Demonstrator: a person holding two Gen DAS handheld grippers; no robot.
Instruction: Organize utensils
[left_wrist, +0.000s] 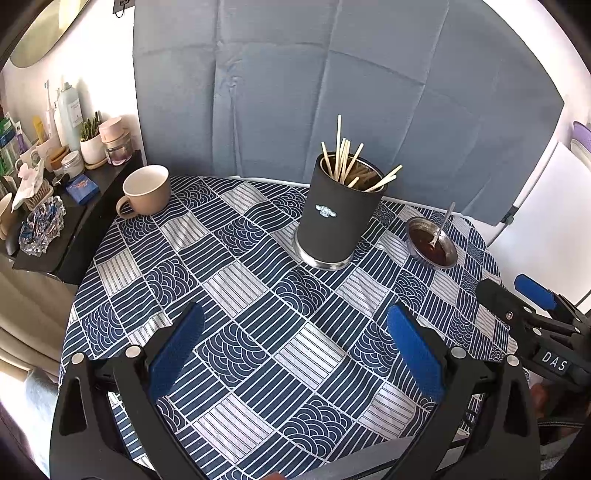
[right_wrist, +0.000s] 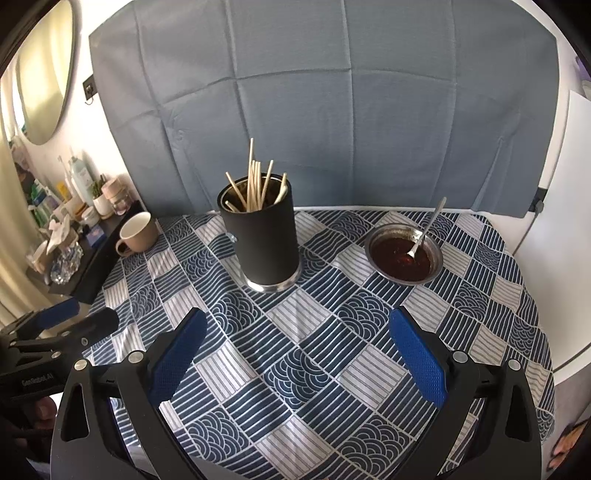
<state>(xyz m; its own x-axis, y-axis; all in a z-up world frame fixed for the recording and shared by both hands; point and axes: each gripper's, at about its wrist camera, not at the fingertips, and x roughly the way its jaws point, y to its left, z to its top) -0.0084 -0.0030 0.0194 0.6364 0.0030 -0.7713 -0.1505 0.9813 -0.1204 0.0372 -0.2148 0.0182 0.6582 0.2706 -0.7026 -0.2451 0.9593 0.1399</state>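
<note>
Grippers hang nearest, both low over the near part of the table: the left gripper (left_wrist: 295, 347) has its blue pads spread wide with nothing between them, and the right gripper (right_wrist: 297, 349) is spread just as wide and equally empty. Under them lies the tablecloth (left_wrist: 236, 280), blue and white in striped and wave-patterned squares. Further in, near the middle, a black holder (right_wrist: 264, 240) stands upright on a shiny metal base, with pale chopsticks (right_wrist: 255, 186) sticking out of its top at loose angles. To its right, apart from it, sits a small metal bowl (right_wrist: 403, 254) of dark sauce, with a spoon (right_wrist: 426, 229) resting in it, handle leaning up and back. At the far left edge stands a beige mug (left_wrist: 146, 190), and a grey cloth (right_wrist: 332, 110) hangs behind the table
</note>
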